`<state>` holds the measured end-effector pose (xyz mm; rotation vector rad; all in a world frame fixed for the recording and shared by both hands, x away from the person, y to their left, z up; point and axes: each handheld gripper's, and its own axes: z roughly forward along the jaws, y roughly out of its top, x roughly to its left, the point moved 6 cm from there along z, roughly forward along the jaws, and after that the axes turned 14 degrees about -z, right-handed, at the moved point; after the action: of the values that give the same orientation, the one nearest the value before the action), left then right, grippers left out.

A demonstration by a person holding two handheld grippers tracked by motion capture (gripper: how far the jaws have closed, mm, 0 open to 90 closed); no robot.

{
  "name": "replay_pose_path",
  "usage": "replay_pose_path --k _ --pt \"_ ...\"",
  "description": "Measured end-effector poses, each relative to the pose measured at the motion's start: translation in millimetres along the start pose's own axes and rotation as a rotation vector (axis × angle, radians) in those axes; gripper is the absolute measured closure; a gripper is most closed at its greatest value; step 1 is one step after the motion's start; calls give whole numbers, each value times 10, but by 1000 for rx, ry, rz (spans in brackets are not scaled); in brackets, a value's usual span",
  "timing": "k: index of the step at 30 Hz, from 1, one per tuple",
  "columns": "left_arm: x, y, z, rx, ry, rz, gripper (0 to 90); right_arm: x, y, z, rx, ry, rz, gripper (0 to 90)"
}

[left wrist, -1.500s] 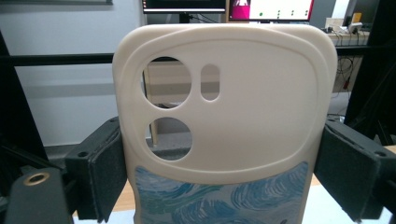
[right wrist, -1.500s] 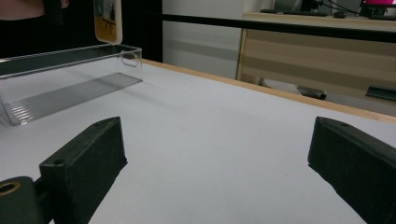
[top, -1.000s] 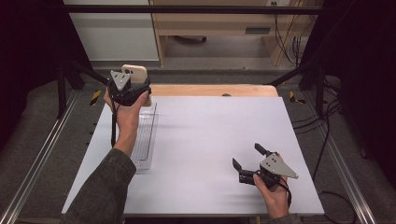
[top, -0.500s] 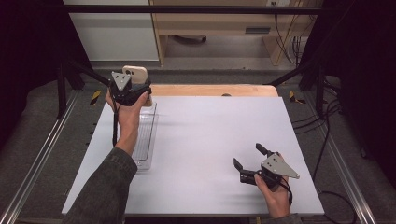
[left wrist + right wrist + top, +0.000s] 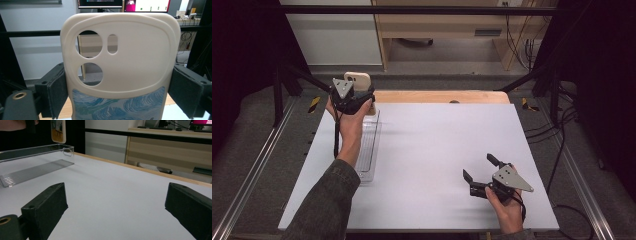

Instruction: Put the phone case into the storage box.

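Your left gripper (image 5: 354,95) grips a cream phone case (image 5: 120,65) by its two long edges and holds it upright above the far end of the clear tray (image 5: 368,145). The pads press both sides. Your right gripper (image 5: 482,175) rests low on the white table (image 5: 437,145), well to the right of the tray — jaws spread wide, nothing between them.

Almost nothing has changed in the last second: the left gripper (image 5: 353,96) with the phone case (image 5: 358,80) has risen only very slightly above the far end of the clear tray (image 5: 370,150), and the right gripper (image 5: 477,173) has moved a tiny bit nearer to the person.
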<state>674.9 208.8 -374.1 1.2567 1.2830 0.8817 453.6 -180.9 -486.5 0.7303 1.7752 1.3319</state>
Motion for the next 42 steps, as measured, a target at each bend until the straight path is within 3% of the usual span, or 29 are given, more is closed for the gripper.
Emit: replay_pose_path --k 42 --pt "88 -300 131 39 24 9 111 -4 -17 4 6 7 2 38"
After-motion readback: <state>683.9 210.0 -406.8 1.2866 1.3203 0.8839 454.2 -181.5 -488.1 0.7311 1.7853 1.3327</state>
